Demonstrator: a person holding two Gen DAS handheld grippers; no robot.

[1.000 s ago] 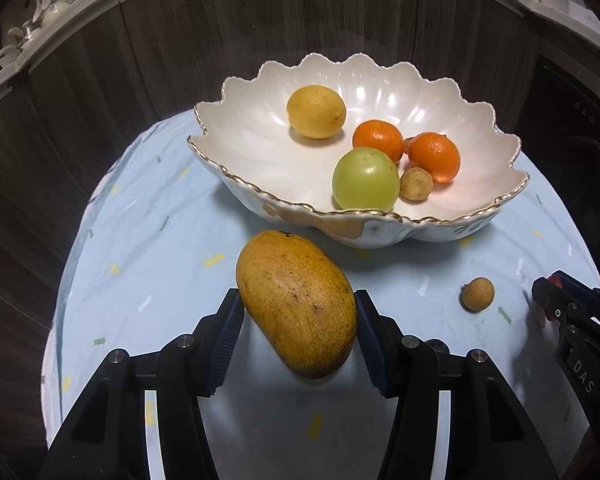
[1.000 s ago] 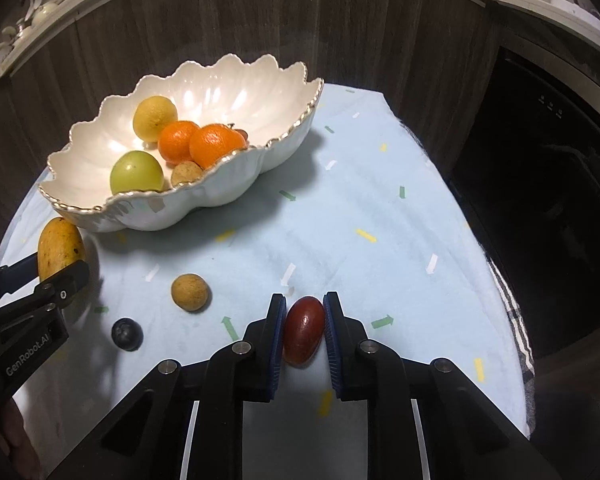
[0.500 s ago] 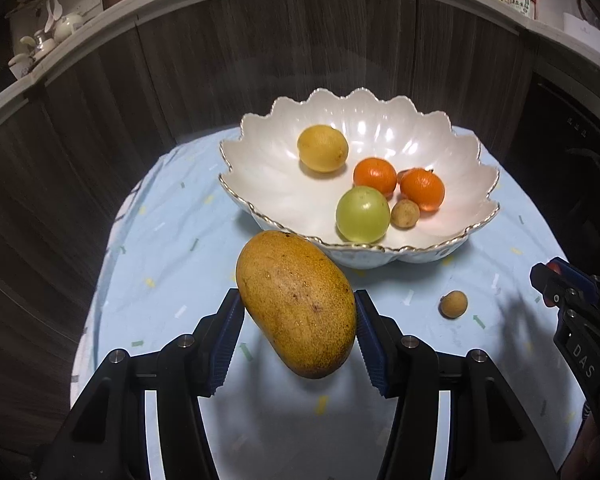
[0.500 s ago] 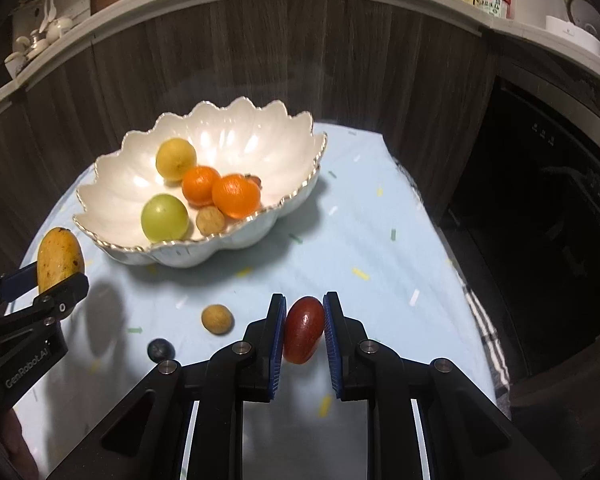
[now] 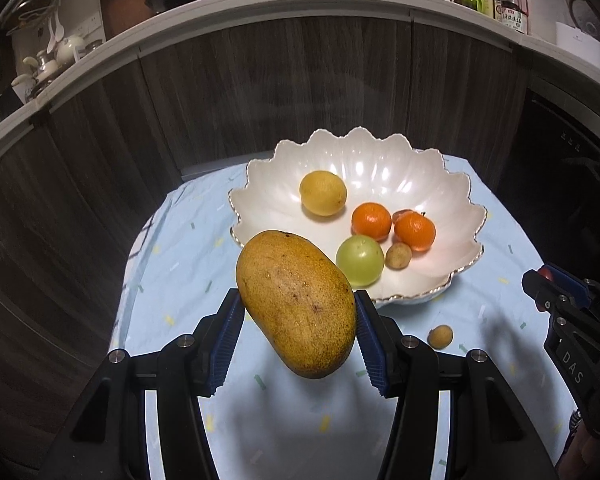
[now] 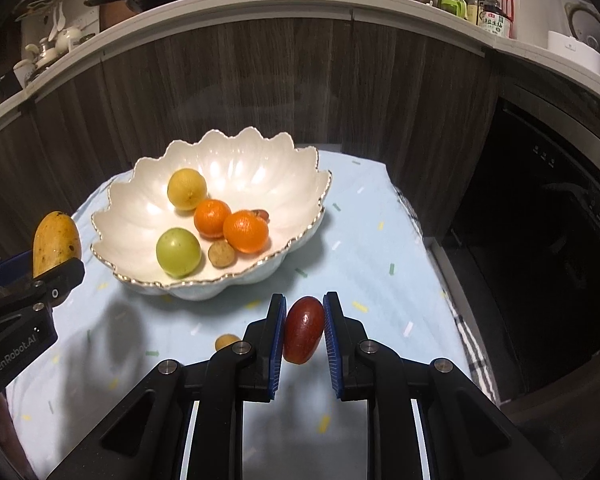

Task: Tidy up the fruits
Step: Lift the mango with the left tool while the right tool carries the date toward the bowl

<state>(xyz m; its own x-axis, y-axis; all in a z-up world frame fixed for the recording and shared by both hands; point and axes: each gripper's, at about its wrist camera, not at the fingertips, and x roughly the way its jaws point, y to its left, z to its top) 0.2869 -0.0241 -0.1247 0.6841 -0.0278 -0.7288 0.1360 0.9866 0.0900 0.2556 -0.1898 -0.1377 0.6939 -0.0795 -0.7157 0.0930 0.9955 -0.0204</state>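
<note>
A yellow-orange mango (image 5: 298, 304) hangs above the table, clamped between the blue pads of my left gripper (image 5: 299, 312). My right gripper (image 6: 304, 330) is shut on a small dark red oval fruit (image 6: 304, 330), also lifted off the cloth. The white scalloped bowl (image 5: 452, 200) (image 6: 132, 200) holds a lemon (image 5: 323, 193), two oranges (image 5: 371, 221), a green round fruit (image 5: 359, 260) and a small brown fruit (image 5: 398, 255). Another small brown fruit (image 5: 440, 337) (image 6: 226, 342) lies on the cloth in front of the bowl. Each gripper shows at the edge of the other's view, with the mango (image 6: 56, 242) visible there too.
The table has a light blue cloth with confetti marks (image 5: 172, 264). Dark wood cabinet fronts (image 5: 260, 92) stand right behind it, with a cluttered counter above. A dark appliance opening (image 6: 540, 240) lies to the right of the table.
Both grippers have risen with their fruits, so the bowl and table look smaller and lower. The dark round fruit seen earlier on the cloth is now hidden from the right wrist view.
</note>
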